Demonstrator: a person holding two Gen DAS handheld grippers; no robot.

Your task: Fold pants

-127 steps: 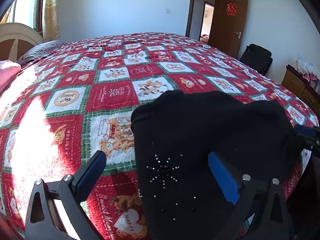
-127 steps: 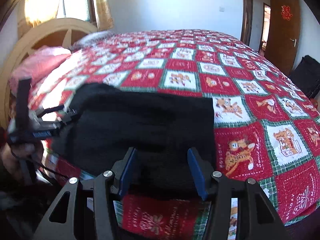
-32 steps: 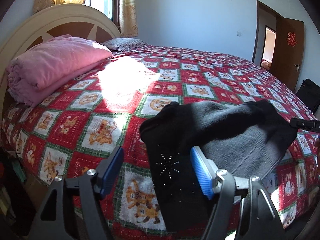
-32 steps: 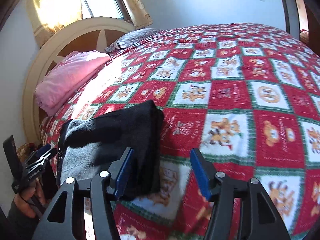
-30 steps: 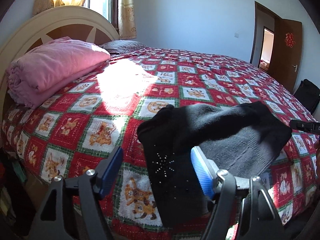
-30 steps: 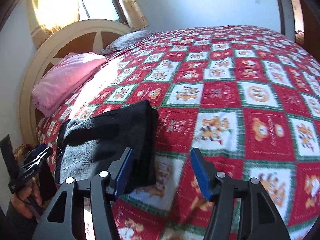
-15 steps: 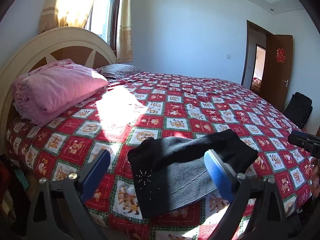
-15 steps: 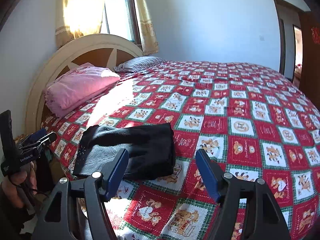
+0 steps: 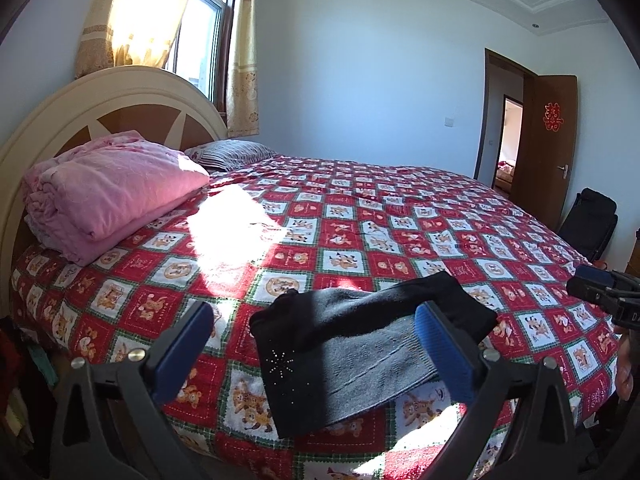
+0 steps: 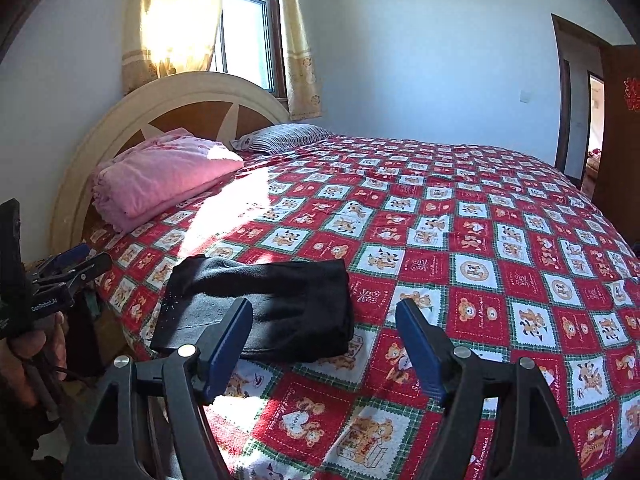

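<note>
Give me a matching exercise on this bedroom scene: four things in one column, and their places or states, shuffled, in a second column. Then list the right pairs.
Things:
1. black pants
2. pink blanket
3. striped pillow
4. left gripper

Places or states:
A. folded, stacked against the headboard
B. open, gripping nothing
C. folded, lying near the edge of the bedspread
D. lying flat beyond the pink stack, under the window

Pairs: 1-C, 2-A, 3-D, 4-B
</note>
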